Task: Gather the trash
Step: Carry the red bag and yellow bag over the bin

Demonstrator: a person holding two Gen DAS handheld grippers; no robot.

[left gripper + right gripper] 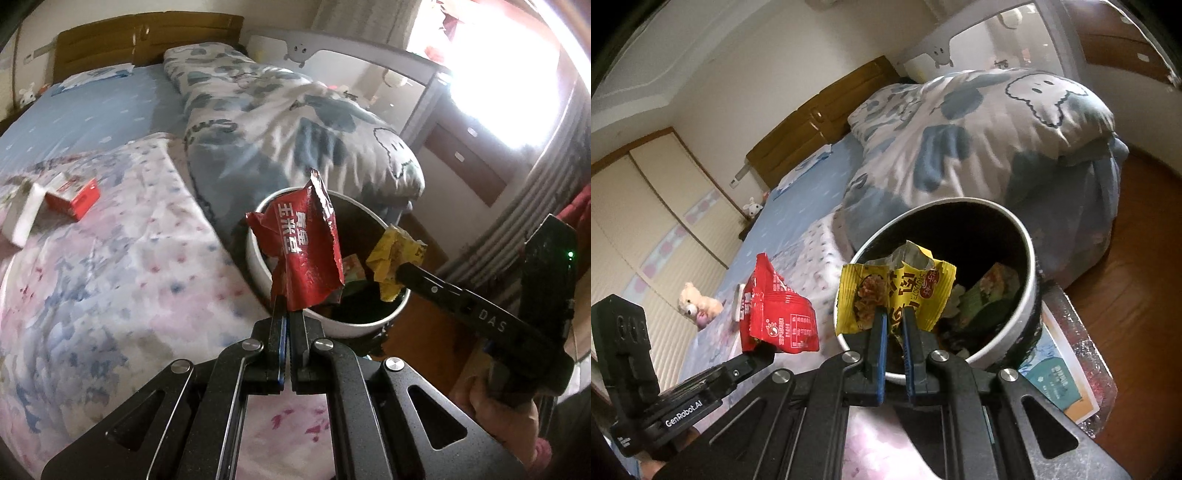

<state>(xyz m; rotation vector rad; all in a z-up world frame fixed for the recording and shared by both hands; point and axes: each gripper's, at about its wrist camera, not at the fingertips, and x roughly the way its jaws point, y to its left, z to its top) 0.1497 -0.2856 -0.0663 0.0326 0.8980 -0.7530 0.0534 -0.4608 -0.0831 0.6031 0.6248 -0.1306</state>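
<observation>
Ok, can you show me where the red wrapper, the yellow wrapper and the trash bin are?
red wrapper (303,254): left wrist view, middle of its printed face.
yellow wrapper (923,295): right wrist view, its right half.
trash bin (1028,295): right wrist view, its pale rim's right side.

Wooden brown headboard (147,40) at 11 o'clock; glaring bright window (498,74) at 2; cream sliding wardrobe doors (635,229); reddish wooden floor (1137,266).
</observation>
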